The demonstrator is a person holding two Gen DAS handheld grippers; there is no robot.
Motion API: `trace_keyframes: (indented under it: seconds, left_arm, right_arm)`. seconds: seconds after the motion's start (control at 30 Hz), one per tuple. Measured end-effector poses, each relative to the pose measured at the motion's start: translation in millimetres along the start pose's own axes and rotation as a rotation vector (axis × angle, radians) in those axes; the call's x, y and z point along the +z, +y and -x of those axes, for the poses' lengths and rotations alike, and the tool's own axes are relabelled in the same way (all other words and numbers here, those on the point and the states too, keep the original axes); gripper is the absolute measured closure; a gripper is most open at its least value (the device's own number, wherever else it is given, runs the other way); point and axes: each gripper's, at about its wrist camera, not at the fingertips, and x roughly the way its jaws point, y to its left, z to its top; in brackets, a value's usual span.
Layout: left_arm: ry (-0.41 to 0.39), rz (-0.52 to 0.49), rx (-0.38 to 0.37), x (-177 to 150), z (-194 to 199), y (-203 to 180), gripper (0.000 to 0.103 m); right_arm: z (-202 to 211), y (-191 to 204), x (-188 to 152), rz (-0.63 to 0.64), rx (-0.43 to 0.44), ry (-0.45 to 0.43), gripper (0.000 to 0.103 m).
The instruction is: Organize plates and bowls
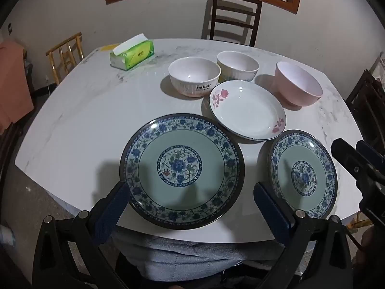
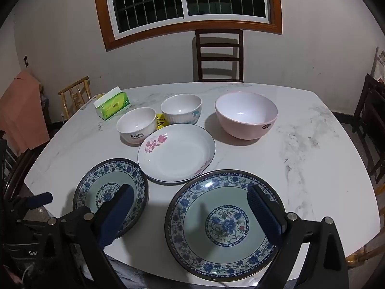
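Two blue-flowered plates lie at the table's near edge: the left one (image 1: pixel 182 171) (image 2: pixel 110 192) and the right one (image 1: pixel 303 174) (image 2: pixel 225 224). Behind them lies a white plate with pink flowers (image 1: pixel 247 110) (image 2: pixel 176 153). Farther back stand a white "Rabbit" bowl (image 1: pixel 194 76) (image 2: pixel 136 125), a ribbed white bowl (image 1: pixel 237 65) (image 2: pixel 181 108) and a pink bowl (image 1: pixel 298 84) (image 2: pixel 246 114). My left gripper (image 1: pixel 190 192) is open and empty, above the left plate's near rim. My right gripper (image 2: pixel 190 193) (image 1: pixel 351 154) is open and empty, between the two blue plates.
A green tissue pack (image 1: pixel 132 54) (image 2: pixel 112 106) lies at the far left of the white marble table (image 1: pixel 79 125) (image 2: pixel 312 156). A yellow sticker (image 2: pixel 161 121) lies between the bowls. Dark chairs (image 2: pixel 219 55) stand behind and right, a bamboo chair (image 2: pixel 74 94) left.
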Motion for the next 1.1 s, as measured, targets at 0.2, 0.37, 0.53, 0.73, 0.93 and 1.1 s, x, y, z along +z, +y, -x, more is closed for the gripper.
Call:
trace_keyframes:
  seconds: [0.2,0.37,0.53,0.73,0.93,1.1]
  left_arm:
    - [0.081,0.022,-0.076,-3,-10,0,0.001]
    - [0.124,0.047,-0.102,-5,-23,4,0.001]
    - [0.113,0.048,-0.061,-4,-22,6,0.002]
    - [0.093,0.015,-0.022,-1,-22,6,0.013]
    - [0.099,0.022,-0.037,-1,-24,7,0.020]
    - [0.090,-0.003,-0.042,-1,-25,6,0.019]
  right_arm:
    - [2,-2,0,0.002,0.003,-0.010,0.006]
    - [-3,-2,0,-0.003,0.007,0.006,0.006]
    - [-5,-2,-2,0.005,0.011,0.008,0.006]
    - [-9,2,-3,0.007,0.017,0.014,0.006]
    - [-10,4,-2,0.008,0.022,0.021,0.006]
    - [-10,4,-3,0.005,0.027,0.025,0.006]
